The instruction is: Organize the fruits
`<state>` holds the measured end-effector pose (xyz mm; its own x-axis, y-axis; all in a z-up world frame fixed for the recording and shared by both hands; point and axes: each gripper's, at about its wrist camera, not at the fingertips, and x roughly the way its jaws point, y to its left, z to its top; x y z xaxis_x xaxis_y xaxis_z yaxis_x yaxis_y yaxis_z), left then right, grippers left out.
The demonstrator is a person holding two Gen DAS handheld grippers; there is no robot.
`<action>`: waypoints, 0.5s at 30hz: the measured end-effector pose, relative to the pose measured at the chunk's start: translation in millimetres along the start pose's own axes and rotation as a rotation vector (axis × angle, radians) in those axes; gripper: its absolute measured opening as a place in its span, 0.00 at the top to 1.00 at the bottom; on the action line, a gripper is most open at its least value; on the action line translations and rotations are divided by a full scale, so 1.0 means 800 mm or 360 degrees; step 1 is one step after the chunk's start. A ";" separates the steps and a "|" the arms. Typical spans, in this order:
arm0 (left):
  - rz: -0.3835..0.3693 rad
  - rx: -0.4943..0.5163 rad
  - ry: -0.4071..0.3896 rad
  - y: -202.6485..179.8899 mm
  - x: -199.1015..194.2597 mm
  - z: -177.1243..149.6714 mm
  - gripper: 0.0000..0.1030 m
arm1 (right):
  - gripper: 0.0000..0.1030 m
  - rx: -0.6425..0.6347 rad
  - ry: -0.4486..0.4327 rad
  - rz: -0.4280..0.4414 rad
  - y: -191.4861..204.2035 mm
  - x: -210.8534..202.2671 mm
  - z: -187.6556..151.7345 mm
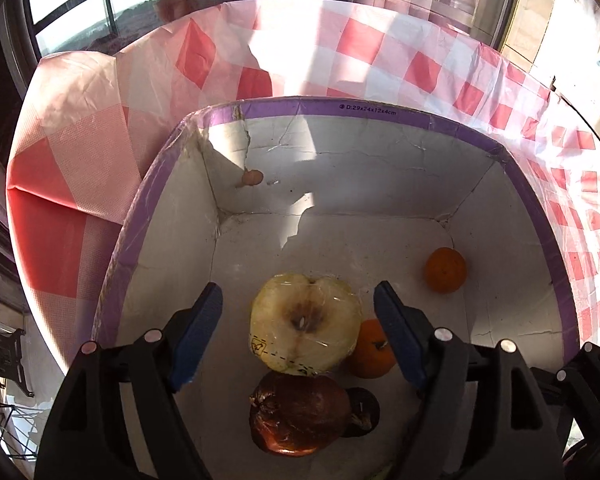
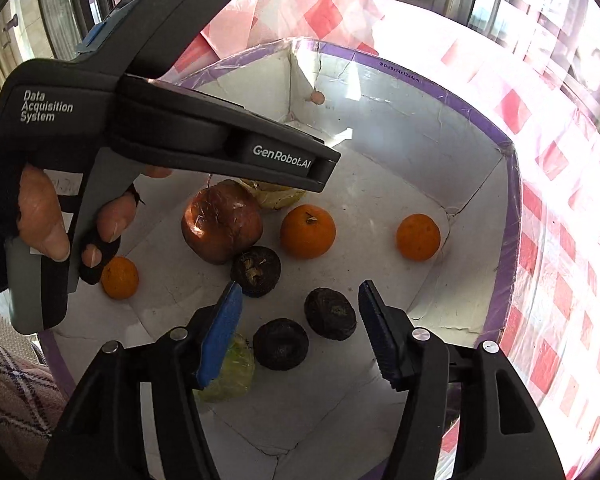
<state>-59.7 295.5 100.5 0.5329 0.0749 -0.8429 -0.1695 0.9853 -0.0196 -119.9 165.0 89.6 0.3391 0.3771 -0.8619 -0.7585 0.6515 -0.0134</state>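
A white box with a purple rim (image 1: 380, 106) holds the fruit. In the left wrist view my left gripper (image 1: 298, 308) is open above a wrapped half apple (image 1: 304, 322). A dark red fruit (image 1: 296, 420), an orange (image 1: 370, 354) and another orange (image 1: 445, 270) lie near it. In the right wrist view my right gripper (image 2: 300, 304) is open and empty above two dark round fruits (image 2: 330, 314) (image 2: 280, 344). A third dark fruit (image 2: 256, 266), several oranges (image 2: 308, 232) (image 2: 418, 237) (image 2: 120, 278), the dark red fruit (image 2: 222, 222) and a wrapped green piece (image 2: 232, 376) lie there too.
The box (image 2: 512, 208) stands on a table with a red and white checked cloth (image 1: 360, 48). The left gripper's body and the hand holding it (image 2: 160, 128) reach over the box's left side. Windows stand behind the table.
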 end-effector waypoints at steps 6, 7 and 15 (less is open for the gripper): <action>0.0093 0.0070 -0.0228 0.001 -0.047 0.012 0.04 | 0.20 0.0155 -0.0054 0.0055 -0.018 -0.020 0.000; 0.0117 0.0070 -0.0247 0.001 -0.055 0.013 0.03 | 0.16 0.0191 -0.0070 0.0069 -0.021 -0.024 0.002; 0.0143 0.0051 -0.0094 -0.002 -0.063 -0.014 0.02 | 0.16 0.0166 -0.0014 0.0081 -0.019 -0.027 0.002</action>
<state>-95.5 288.6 137.4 0.5649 0.1713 -0.8072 -0.1927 0.9786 0.0728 -114.8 147.8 109.3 0.3069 0.4171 -0.8555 -0.7131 0.6960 0.0835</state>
